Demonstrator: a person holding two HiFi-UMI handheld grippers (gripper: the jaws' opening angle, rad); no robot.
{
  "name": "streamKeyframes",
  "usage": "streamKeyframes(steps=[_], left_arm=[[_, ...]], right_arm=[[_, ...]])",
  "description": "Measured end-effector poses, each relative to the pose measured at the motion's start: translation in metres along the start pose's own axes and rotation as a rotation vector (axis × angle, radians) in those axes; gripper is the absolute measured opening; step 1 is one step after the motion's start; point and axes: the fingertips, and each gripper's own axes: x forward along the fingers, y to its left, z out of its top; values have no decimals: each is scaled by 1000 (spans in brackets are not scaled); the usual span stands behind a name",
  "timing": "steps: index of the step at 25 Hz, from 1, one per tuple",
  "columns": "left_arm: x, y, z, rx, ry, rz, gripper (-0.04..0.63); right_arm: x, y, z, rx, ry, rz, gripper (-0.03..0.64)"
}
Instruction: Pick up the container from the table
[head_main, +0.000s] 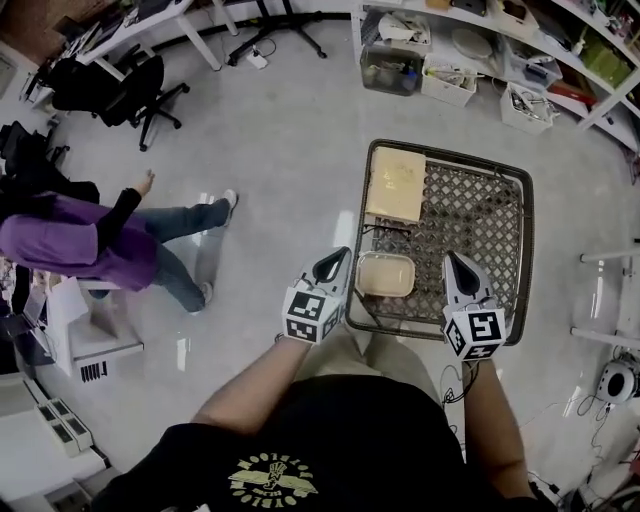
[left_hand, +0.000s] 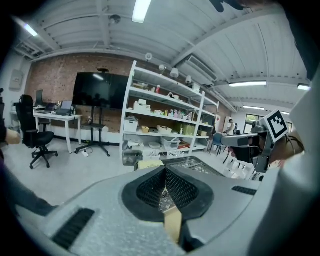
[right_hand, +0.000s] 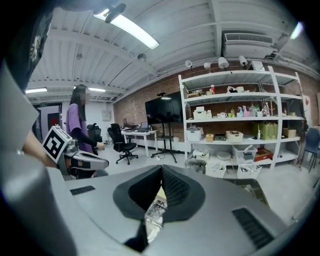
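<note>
Hovering beside the shallow beige plastic container (head_main: 385, 274) on the dark wire-mesh table (head_main: 526, 240), we seem mid-approach, left gripper (head_main: 339, 257) and right gripper (head_main: 453, 260) both clenched empty, so one must open around its rim next.

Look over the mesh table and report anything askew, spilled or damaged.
Nothing stands out. The container sits flat near the front edge of the mesh table, roughly square to it. The beige board lies flat in the far left corner. No spill or damage shows.
</note>
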Motion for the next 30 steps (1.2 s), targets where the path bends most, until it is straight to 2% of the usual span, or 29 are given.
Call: streamKeyframes(steps=[3,10,16,23,27,28,30], left_arm=[[5,4,-19,1,42,-13,9],[11,10,-70,-108,153,-24,9],[12,15,-92,-158,200,-27,9],[23,9,-113,-134,240,-36,9],[30,11,-132,-136,294,-33,11],[31,12,-136,-139,306,-31,11],[31,14,-144,-151,329,-24,12]], right_arm=[[8,2,-24,13,48,-6,11],[25,11,-84,94,188,21,11],[31,18,-125,137,270,24,11],[36,13,-181,238,390,-4,14],[40,9,-200,246,446,-6,15],[40,8,-204,250,456,-7,21],[42,6,-211,268,477,-6,82]])
